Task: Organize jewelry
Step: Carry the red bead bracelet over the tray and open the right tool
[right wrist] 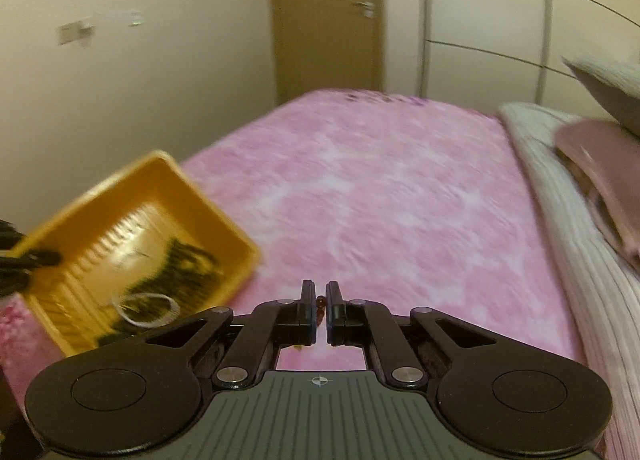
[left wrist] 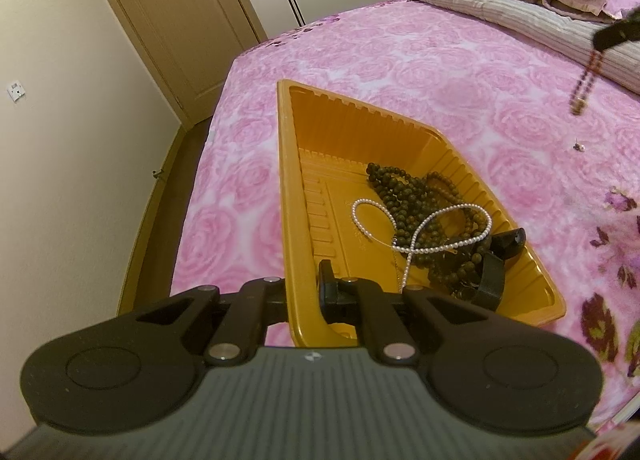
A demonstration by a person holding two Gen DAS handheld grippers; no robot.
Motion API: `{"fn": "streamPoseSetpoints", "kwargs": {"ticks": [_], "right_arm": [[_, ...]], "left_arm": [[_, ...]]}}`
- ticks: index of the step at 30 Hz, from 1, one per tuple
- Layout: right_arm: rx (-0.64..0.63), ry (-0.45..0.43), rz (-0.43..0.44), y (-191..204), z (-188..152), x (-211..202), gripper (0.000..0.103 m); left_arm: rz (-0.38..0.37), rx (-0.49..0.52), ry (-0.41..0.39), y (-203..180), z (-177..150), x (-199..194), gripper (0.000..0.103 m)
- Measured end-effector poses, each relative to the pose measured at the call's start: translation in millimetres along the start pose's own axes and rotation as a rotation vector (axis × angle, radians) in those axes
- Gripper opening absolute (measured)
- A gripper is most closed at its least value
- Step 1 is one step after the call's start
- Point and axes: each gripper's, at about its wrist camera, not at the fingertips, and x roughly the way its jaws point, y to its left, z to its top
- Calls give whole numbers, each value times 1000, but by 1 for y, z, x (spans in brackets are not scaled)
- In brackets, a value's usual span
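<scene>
The right gripper (right wrist: pixel 319 306) pinched a red bead strand (left wrist: pixel 586 76), well right of the gold tray (left wrist: pixel 288 180). The left gripper (left wrist: pixel 304 292) clamped the tray's near wall. Best to carry the strand over the tray's bare floor before releasing.

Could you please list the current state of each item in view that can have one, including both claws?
Left claw: shut on the yellow tray's rim.
Right claw: shut on a reddish beaded strand, which dangles above the bed.
Yellow tray: on the pink bedspread, holding jewelry.
Pearl necklace: looped over the dark beads in the tray.
Dark bead necklaces: piled in the tray.
Small earring: loose on the bedspread.
Door: closed.
</scene>
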Motion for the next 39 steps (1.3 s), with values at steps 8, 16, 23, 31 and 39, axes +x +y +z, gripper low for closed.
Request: {"fn": "streamPoseSetpoints", "kwargs": {"ticks": [8,16,23,31,39], "right_arm": [[-119,-4,177,73,40,32,4],[-235,45,262,135,54,78,4],[-272,94,274,153,49,105,4],[-263,116,279,153,44,116,4],[-221,128,325,149,47,115,5]], "left_arm": [[-7,-4,-1,2,-2,0,6],[-13,-11,-3,2,-2,1,6],[-16,-16,-5,3,-2,1,7],[-16,-18,-3,3,-2,2,6],[-15,-17,-2,4,-2,2,6]]}}
